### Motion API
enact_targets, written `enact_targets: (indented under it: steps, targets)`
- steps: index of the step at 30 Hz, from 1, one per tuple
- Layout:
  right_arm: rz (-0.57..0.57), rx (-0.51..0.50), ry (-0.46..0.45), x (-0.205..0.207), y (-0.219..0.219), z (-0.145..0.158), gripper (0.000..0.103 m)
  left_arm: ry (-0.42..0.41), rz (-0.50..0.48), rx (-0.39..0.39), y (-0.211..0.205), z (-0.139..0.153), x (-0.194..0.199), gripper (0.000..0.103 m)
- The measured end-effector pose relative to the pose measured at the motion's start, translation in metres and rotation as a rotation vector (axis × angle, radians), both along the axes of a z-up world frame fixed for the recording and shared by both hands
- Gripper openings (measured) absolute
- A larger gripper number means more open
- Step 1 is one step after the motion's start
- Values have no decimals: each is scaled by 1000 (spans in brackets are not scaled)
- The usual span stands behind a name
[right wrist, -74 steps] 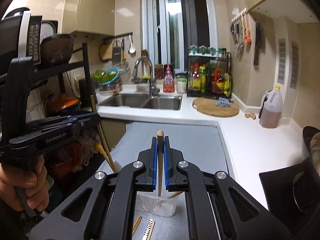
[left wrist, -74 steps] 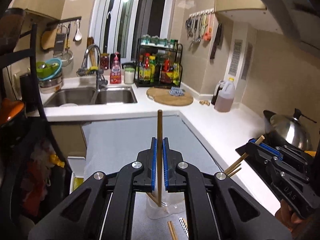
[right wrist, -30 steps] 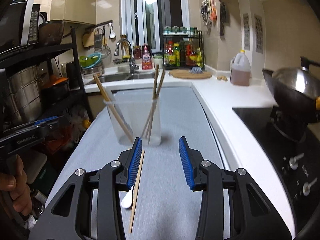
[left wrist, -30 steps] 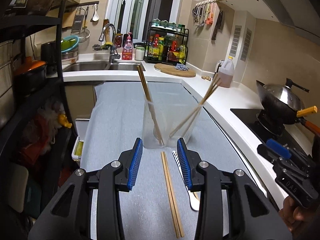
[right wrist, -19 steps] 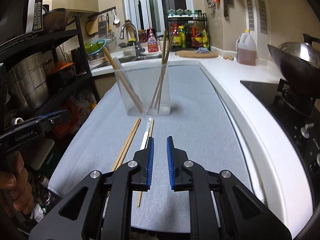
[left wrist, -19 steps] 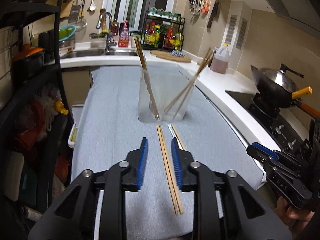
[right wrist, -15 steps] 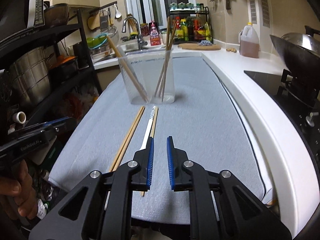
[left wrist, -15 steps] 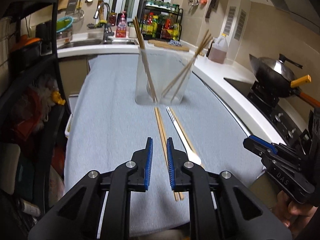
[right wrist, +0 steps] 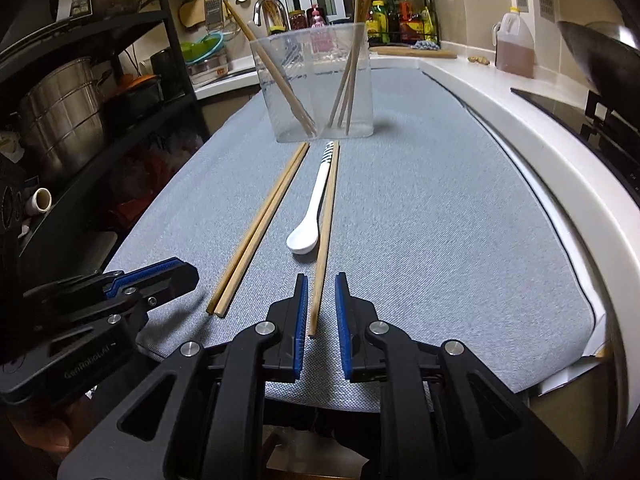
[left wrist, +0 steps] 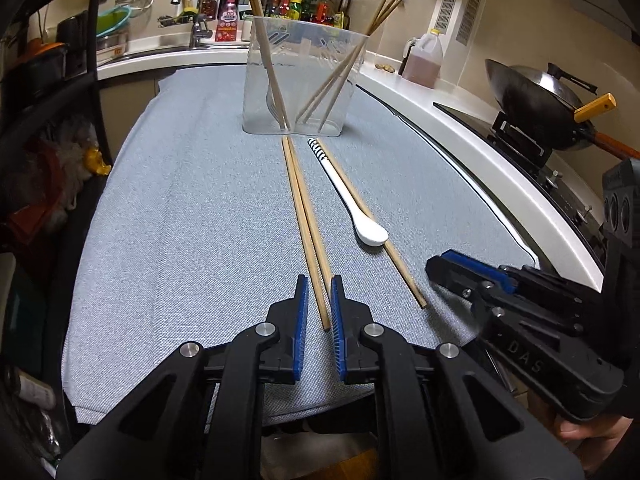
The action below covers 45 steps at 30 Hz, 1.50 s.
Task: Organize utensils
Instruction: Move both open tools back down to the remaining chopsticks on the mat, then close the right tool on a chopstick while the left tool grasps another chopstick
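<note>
A clear container (left wrist: pixel 304 80) (right wrist: pixel 316 88) with several chopsticks leaning in it stands on the grey mat (left wrist: pixel 180 220). In front of it lie a chopstick pair (left wrist: pixel 304 208) (right wrist: pixel 264 224), a white spoon (left wrist: pixel 368 232) (right wrist: pixel 308 232) and a single chopstick (left wrist: pixel 400 268) (right wrist: pixel 326 216). My left gripper (left wrist: pixel 319 280) is low over the mat. Its jaws are closing around the near end of the pair, and a thin gap still shows. My right gripper (right wrist: pixel 321 278) straddles the near end of the single chopstick. Its jaws are opening slightly, and the pads are clear of the chopstick.
A wok (left wrist: pixel 536 100) sits on the hob at the right, beyond the white counter edge (left wrist: pixel 500 168). An oil jug (left wrist: pixel 426 60) stands behind it. A black rack with pots (right wrist: pixel 80 80) lines the left side. The sink and a spice rack are far back.
Both grippers let their chopsticks go into the container, then sank toward the mat. Their jaws narrowed, and each now straddles the near end of chopsticks lying there.
</note>
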State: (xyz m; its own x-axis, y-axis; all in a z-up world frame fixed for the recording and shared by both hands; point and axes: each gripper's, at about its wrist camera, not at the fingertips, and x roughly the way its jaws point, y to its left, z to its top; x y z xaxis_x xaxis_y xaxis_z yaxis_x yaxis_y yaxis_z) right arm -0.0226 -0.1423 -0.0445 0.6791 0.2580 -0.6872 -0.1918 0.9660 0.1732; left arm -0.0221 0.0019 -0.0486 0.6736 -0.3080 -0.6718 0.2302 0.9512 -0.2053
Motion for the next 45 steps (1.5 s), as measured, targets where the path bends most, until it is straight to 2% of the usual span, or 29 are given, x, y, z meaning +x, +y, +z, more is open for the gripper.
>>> enact_targets:
  steps: [9,16,21,24,34,39,45]
  targets:
    - [14,-19,35,10,9,-16,15,42,12,16,-8,-15,13,11]
    - [-2,-31,31,12,7,-19,5,42,20,46,-12,-17,14,11]
    - [-9,-38,33,12,6,-18,5,42,21,50,-12,-16,14,10]
    - [-20,-42,37,11,3,-17,5,46,23,51,-10,-16,13,6]
    - [-84,-58,49,-1,-20,-15,5,42,47,68,8,-15,-5,5]
    - [-88,-34,49,-7,-29,-18,6,25,53,76,14,-15,-19,6]
    - [-84,-30,43,-3,-28,-19,7,7,63,89,9,-16,-10,6]
